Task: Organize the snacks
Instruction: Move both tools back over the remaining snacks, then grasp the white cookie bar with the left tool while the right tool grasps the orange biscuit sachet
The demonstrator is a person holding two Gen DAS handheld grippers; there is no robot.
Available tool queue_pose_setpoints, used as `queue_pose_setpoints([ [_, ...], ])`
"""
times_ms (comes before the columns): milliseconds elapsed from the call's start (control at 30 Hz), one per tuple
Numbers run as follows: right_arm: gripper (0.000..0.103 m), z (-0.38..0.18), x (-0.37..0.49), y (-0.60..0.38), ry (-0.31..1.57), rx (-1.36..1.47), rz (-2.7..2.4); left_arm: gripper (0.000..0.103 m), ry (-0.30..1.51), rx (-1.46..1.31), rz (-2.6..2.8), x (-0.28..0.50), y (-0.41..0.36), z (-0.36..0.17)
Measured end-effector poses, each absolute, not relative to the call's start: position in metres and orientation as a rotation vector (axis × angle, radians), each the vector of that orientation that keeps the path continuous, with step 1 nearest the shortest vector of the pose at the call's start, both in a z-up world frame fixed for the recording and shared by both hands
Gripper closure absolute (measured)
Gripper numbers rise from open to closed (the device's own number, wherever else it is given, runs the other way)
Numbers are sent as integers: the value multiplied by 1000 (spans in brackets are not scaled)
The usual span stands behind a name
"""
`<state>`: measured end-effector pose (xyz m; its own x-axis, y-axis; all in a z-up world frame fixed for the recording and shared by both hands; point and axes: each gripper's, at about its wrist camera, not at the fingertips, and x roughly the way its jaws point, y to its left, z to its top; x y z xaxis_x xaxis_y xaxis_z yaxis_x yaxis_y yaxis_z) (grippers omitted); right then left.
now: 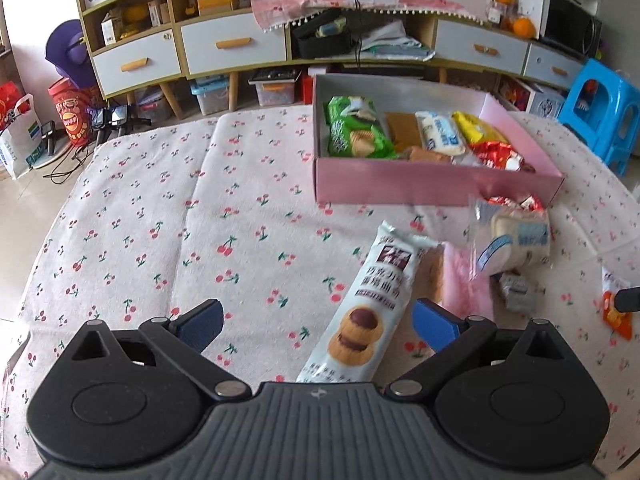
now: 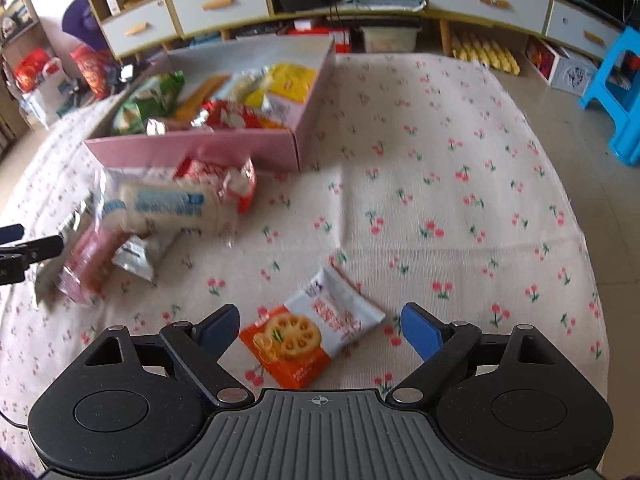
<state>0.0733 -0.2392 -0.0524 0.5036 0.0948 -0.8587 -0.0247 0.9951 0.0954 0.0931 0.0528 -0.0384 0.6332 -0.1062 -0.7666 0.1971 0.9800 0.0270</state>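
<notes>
Orange-and-white, the biscuit packet (image 2: 312,340) lies flat on the cherry-print cloth (image 2: 460,184) between the spread fingers of the right tool (image 2: 320,330), untouched by either pad. The left tool (image 1: 316,322) also stands apart, astride a long white cookie pack (image 1: 370,308) lying angled toward the pink box (image 1: 436,184) of snacks beyond.

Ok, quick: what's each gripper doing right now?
Left gripper: open, astride the long white chocolate-cookie packet, not gripping.
Right gripper: open, over the orange-and-white biscuit packet, holding nothing.
</notes>
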Motion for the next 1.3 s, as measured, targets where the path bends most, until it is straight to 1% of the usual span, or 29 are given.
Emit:
queue_pose_setpoints([
  [233, 13, -61, 79, -239, 1078, 136, 35, 7, 916, 119, -178, 93, 57, -44],
  [267, 13, -62, 81, -239, 1081, 143, 21, 11, 925, 123, -183, 93, 56, -45],
  [400, 13, -66, 84, -240, 1066, 167, -73, 17, 954, 144, -197, 95, 54, -49],
  [467, 13, -67, 85, -239, 1057, 158, -99, 23, 966, 146, -207, 96, 54, -51],
  [733, 13, -72, 84, -227, 1035, 20, -73, 28, 986, 128, -211, 97, 53, -51],
  [833, 14, -70, 83, -228, 1057, -14, -48, 31, 986, 130, -210, 97, 53, -51],
  [1167, 16, -71, 75, -247, 1078, -2, -40, 39, 998, 100, -161, 99, 59, -49],
  [1200, 17, -71, 74, -247, 1074, -7, -37, 40, 998, 98, -163, 99, 59, -49],
  [1267, 21, -70, 73, -244, 1063, -25, -25, 47, 996, 109, -174, 99, 57, -48],
  [1300, 25, -69, 73, -241, 1058, -33, -16, 48, 995, 117, -182, 99, 55, -48],
])
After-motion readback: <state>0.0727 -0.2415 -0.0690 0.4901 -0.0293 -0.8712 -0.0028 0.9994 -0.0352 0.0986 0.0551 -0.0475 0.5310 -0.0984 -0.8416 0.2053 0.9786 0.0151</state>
